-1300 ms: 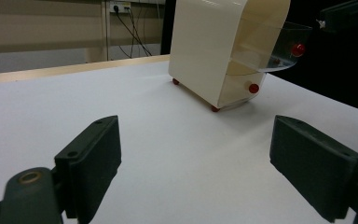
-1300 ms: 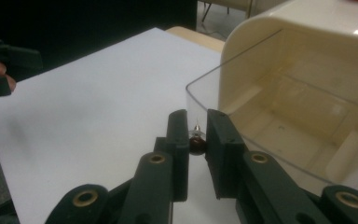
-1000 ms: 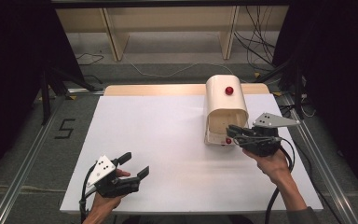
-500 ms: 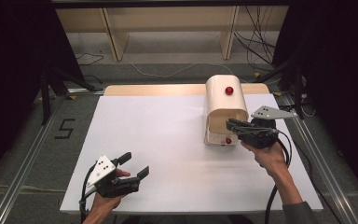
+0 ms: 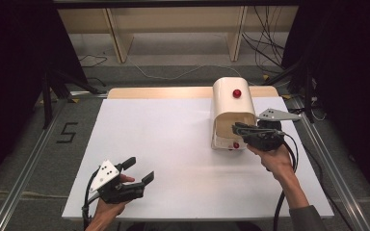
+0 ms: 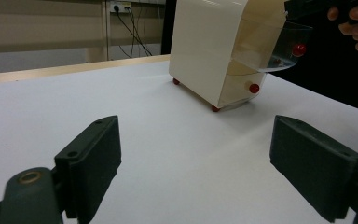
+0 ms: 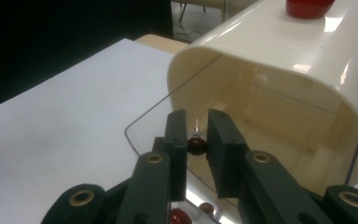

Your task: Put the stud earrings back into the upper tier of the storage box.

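A cream bread box point(image 5: 229, 108) with a red button on top stands toward the far right of the white table point(image 5: 164, 144), and the work in hand is judged to be the opening of its clear roll-up door point(image 7: 168, 121). The small dark red knob point(image 7: 196, 145) on that door is pinched between the jaws of the right gripper point(image 7: 197, 140), which are closed down on it with only the knob's width between them. In the left gripper view the clear door point(image 6: 279, 42) is seen lifted partway, its lower edge swung out and up from the front of the box, so that the cream interior is exposed beneath it. The grasp is thus taken as done and the lift as begun; the door is not yet pushed fully back, and nothing is seen inside the box. The left gripper point(image 5: 137, 173) is held near the front left of the table, well apart from the box, its jaws spread wide and empty.
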`<state>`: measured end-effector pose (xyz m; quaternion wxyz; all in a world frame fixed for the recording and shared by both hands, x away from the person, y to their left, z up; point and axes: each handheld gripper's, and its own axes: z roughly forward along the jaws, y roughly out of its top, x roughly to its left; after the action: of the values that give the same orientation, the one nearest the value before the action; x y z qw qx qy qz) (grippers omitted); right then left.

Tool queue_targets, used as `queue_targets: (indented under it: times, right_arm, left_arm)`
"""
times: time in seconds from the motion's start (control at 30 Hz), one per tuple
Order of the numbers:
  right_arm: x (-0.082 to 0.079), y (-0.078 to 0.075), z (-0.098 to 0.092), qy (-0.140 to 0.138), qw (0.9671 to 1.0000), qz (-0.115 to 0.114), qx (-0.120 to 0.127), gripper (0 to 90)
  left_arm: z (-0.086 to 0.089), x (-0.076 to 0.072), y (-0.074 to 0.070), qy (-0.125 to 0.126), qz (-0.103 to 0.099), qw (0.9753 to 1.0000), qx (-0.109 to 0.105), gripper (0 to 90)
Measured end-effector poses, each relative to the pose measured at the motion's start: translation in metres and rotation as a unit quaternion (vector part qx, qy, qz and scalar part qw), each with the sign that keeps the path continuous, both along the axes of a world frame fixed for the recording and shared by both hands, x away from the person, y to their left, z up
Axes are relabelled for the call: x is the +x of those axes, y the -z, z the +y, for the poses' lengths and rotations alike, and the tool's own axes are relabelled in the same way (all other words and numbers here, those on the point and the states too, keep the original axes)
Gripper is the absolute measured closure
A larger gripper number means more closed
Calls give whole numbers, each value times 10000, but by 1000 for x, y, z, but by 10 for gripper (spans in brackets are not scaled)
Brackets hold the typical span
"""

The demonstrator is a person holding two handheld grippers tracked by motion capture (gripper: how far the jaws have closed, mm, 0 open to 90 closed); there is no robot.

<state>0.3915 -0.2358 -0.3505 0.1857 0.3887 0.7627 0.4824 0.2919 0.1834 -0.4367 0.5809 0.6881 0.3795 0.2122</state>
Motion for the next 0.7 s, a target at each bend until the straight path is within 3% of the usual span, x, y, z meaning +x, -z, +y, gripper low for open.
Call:
queue_targets:
  times: [0.13,0.7]
  right_arm:
    - [1,1,0,-104,9999,81,101,666]
    - [-15,-10,14,-360,9986,-188,330,449]
  left_arm:
    - [0,0,0,-3,8,10000,-4,160]
    - [0,0,0,3,-14,10000,-14,160]
